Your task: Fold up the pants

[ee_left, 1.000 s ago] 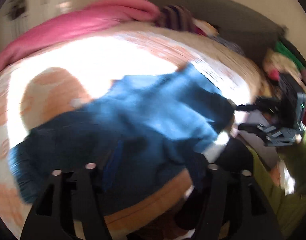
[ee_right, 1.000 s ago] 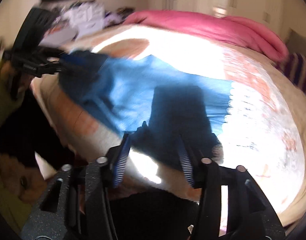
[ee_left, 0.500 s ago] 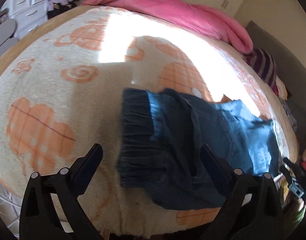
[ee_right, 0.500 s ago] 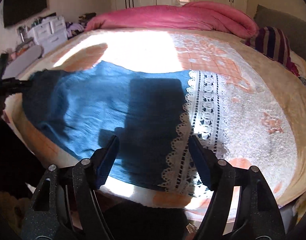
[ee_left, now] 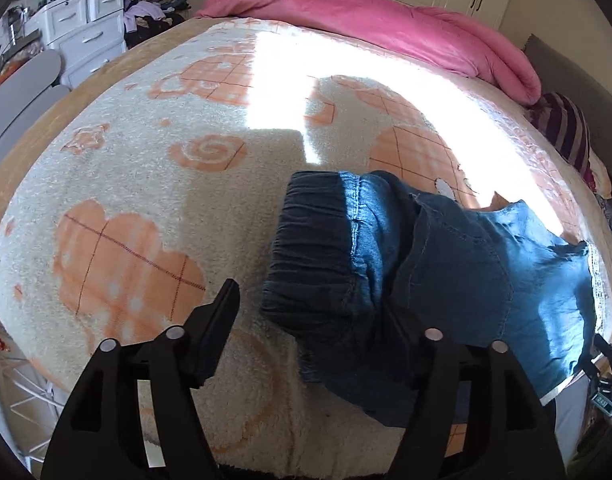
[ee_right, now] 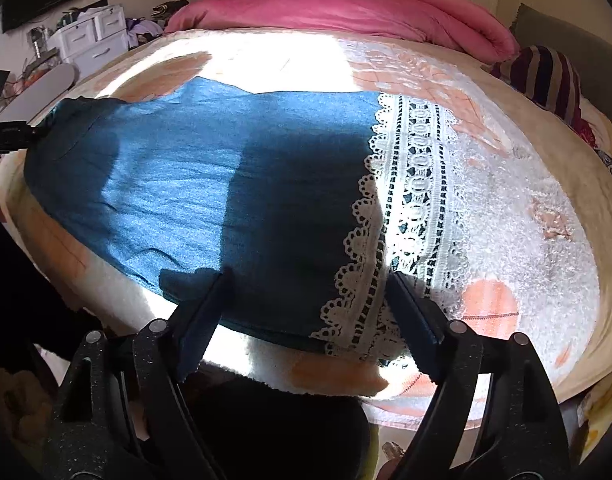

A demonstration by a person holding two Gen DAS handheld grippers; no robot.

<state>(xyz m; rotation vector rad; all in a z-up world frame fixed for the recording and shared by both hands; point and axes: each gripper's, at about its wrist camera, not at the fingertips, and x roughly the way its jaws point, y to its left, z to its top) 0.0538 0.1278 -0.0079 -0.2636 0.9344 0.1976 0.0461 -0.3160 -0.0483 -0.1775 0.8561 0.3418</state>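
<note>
Both grippers stand open over the pants (ee_left: 426,264) on the bed (ee_left: 145,184).
Your left gripper (ee_left: 318,320) has just narrowed beside the waistband; your right gripper (ee_right: 306,300) has just widened at the lace hem (ee_right: 410,184), gripping nothing.

The left gripper (ee_left: 318,312) points steeply down with its jaws apart; they have just been closing a little, and its right finger (ee_left: 406,344) lies over cloth while the left one hangs clear, nothing pinched between them. The right gripper (ee_right: 306,288) also tilts downward, its jaws wide and just opening, both fingers standing free above the fabric without pressing on it.
</note>
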